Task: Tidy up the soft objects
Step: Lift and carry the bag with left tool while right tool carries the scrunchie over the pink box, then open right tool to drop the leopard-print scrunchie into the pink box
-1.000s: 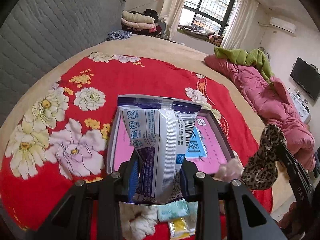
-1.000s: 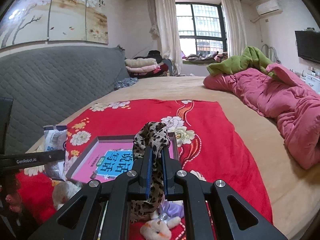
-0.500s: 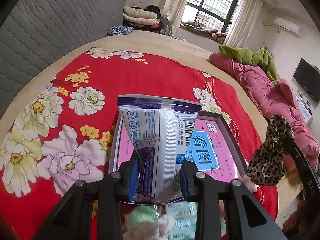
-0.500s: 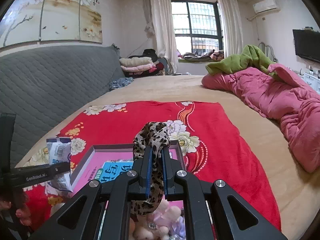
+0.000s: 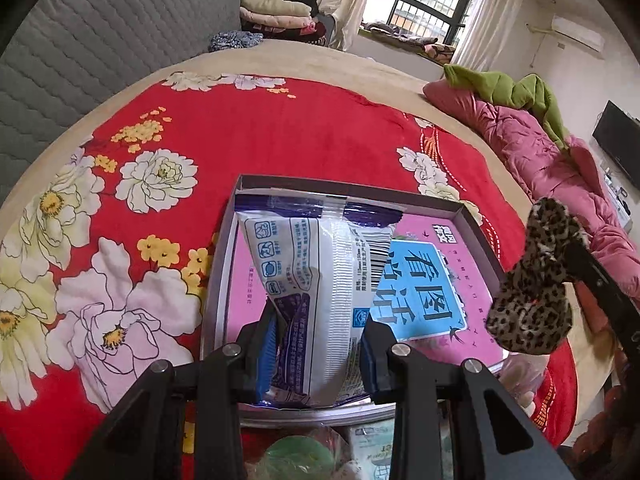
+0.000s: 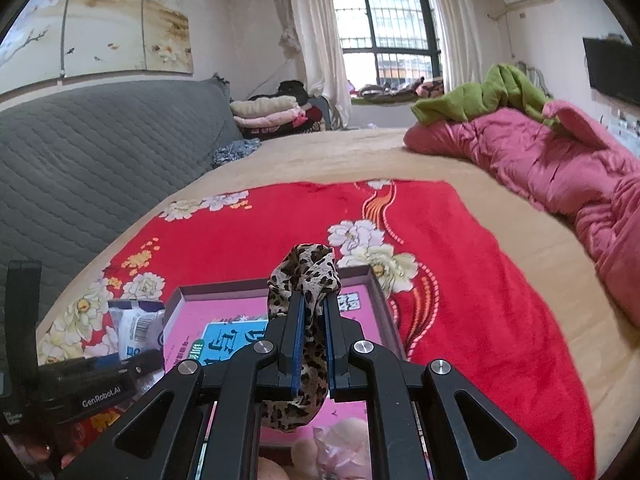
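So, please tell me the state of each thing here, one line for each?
Left gripper: shut on the white and purple plastic packet.
White and purple plastic packet: held above the box.
Right gripper: shut on the leopard-print fabric piece.
Leopard-print fabric piece: held, hanging.
Shallow pink-bottomed cardboard box: open, lying on the red floral blanket.

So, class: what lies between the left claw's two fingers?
A white-and-purple plastic packet, clamped upright above the shallow pink-lined box; left wrist view.
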A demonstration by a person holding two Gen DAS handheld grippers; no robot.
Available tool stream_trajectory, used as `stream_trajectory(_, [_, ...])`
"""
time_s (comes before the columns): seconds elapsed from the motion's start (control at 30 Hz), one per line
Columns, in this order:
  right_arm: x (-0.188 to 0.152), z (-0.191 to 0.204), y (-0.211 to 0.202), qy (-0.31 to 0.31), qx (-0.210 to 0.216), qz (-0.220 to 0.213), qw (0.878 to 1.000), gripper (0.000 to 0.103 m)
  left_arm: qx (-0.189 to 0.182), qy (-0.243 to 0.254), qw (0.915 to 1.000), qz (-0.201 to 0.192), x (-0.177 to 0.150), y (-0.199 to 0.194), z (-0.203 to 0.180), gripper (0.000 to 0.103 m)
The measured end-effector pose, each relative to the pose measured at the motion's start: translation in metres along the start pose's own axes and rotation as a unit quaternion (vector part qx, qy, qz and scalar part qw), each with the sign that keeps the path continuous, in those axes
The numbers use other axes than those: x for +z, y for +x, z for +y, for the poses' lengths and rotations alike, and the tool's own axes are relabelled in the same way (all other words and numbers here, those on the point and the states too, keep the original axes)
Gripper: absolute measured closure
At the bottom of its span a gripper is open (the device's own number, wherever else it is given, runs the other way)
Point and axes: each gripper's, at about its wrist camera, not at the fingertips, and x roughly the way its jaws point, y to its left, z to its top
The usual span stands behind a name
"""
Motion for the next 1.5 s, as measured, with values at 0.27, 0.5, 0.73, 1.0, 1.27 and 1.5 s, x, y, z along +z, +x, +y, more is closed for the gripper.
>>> stream_trajectory(0.27, [-0.019,-0.012,0.042,0.006,-0.021,0.062,0.998,0.094,0.002,0.003,0.9999,0.014,-0.004,0.013,0.001,0.068])
stream_trajectory(0.5, [-0.034,-0.018,0.06,-0.046,-0.076,0.114,0.989,0.094,0.0,0.015,0.9996,0.025,-0.009,0.023,-0.003,0.068])
stream_trajectory(0.73, [-0.043,-0.024,0.068,-0.065,-0.085,0.139,0.984,0.093,0.004,0.018,0.9992,0.034,-0.013,0.03,-0.003,0.068])
stream_trajectory(1.0, [-0.045,-0.025,0.079,-0.065,-0.094,0.158,0.981,0.081,0.001,0.014,0.9989,0.045,-0.015,0.035,0.0,0.068])
stream_trajectory(1.27, [-0.037,-0.029,0.064,-0.055,-0.089,0.133,0.986,0.059,-0.004,0.002,0.9984,0.057,-0.016,0.04,0.006,0.068])
stream_trajectory(1.5, [-0.035,-0.042,0.046,-0.067,-0.092,0.156,0.981,0.056,-0.002,0.0,0.9982,0.06,-0.016,0.041,0.009,0.068])
